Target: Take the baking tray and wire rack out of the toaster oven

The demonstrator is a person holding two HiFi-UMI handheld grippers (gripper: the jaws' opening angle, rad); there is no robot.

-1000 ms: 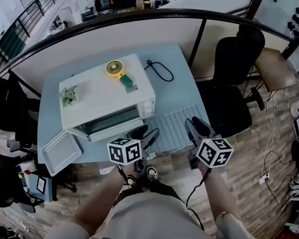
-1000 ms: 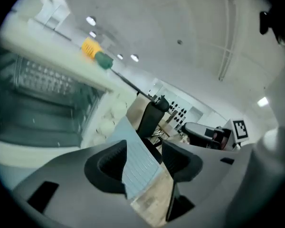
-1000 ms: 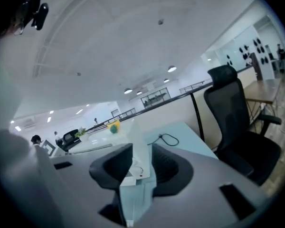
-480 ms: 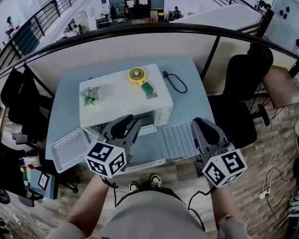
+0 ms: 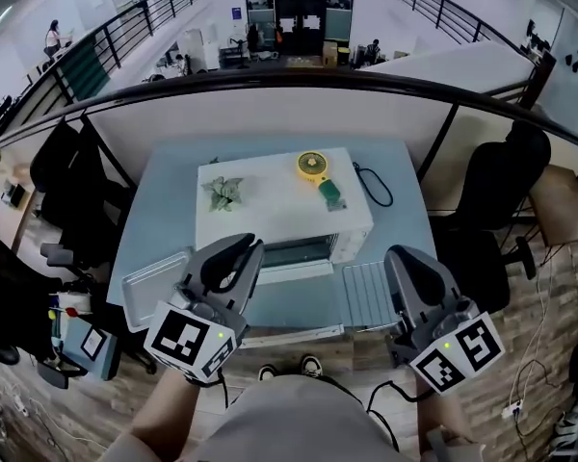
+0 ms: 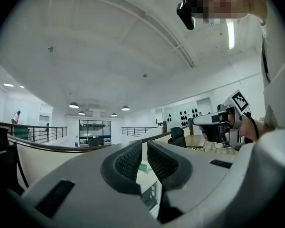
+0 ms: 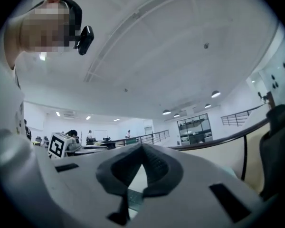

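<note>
The fingers of our left gripper (image 5: 243, 248) have just closed to a sliver. Those of our right gripper (image 5: 405, 256) are clenched. Both are empty and lifted. The shallow silver baking tray (image 5: 154, 287) lies left of the left fingers and the metal wire rack (image 5: 366, 295) between both pairs, outside the white toaster oven (image 5: 279, 200): the task seems done.

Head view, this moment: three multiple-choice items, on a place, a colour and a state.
1. Where is the baking tray?
A. on the table, left of the toaster oven
B. inside the toaster oven
C. on top of the toaster oven

2. The fan on the toaster oven is:
A. red
B. yellow
C. black

3. The right gripper is:
A. shut, empty
B. shut on the baking tray
C. wide open

Answers:
1. A: it lies on the table beside the toaster oven.
2. B: its round head is yellow.
3. A: its jaws have just closed tip to tip, with nothing between.
</note>
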